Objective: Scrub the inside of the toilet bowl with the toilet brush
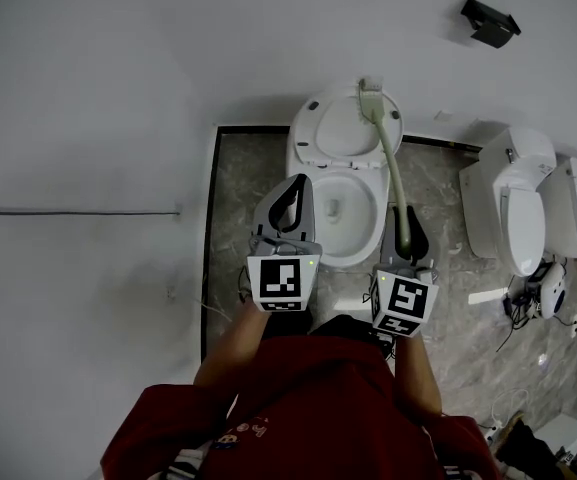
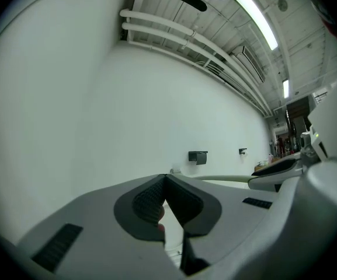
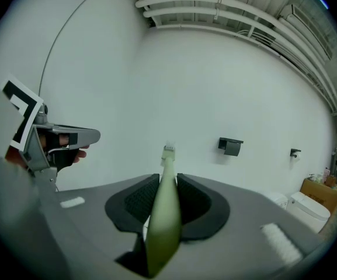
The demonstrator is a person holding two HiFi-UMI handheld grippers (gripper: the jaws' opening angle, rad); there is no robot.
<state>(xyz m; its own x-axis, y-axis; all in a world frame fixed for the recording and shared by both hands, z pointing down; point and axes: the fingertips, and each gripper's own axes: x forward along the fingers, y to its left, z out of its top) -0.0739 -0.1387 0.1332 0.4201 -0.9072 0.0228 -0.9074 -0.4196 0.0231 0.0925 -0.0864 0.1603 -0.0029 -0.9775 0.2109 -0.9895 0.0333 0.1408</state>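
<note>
Pale-green toilet brush [image 1: 392, 163], long, slender, curved

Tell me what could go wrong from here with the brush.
1. The right tongs pinch the toilet brush far down its long handle, so it may twist when pressed.
2. Its head is up by the raised lid and may knock it.
3. The shut left tongs hang over the bowl, in the brush's likely path.
</note>
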